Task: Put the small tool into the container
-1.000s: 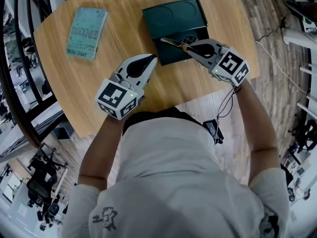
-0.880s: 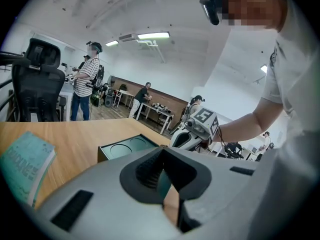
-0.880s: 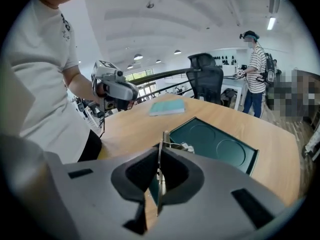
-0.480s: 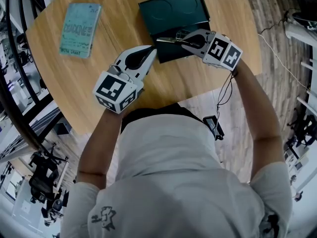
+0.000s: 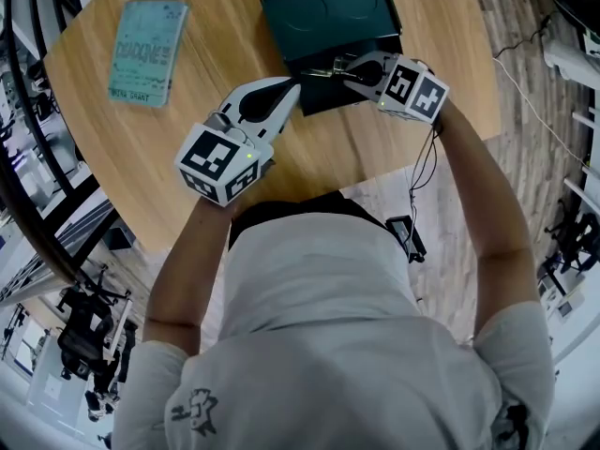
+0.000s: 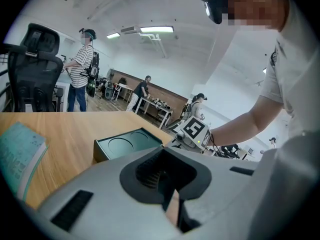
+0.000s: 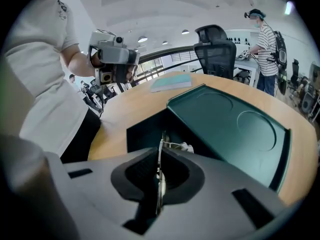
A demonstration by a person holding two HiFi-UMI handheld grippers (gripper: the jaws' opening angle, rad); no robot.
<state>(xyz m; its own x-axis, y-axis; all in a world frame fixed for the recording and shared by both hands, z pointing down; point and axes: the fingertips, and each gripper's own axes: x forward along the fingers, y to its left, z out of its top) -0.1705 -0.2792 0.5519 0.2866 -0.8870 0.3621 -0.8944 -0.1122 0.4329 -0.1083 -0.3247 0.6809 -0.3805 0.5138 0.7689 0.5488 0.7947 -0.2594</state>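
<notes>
A dark green container lies open on the wooden table, its box [image 5: 314, 101] nearest me and its lid [image 5: 328, 12] folded back behind. My right gripper [image 5: 349, 68] points down over the box, shut on the small tool [image 5: 323, 69], a thin metal piece. In the right gripper view the tool [image 7: 162, 139] sticks out of the right gripper [image 7: 161, 156] above the box's dark inside [image 7: 145, 131]. Its jaws have just been easing open, with the tool still between them. My left gripper [image 5: 286, 87] hovers left of the box, shut and holding nothing, as the left gripper [image 6: 172, 204] also shows in its own view.
A pale blue book [image 5: 145, 52] lies at the table's far left. The round wooden table [image 5: 216, 157] ends just right of the container. Office chairs and desks stand beyond, with people in the background of the gripper views.
My right gripper has come down and tipped steeper over the box with the tool in it. The left gripper has sunk a little beside the box.
</notes>
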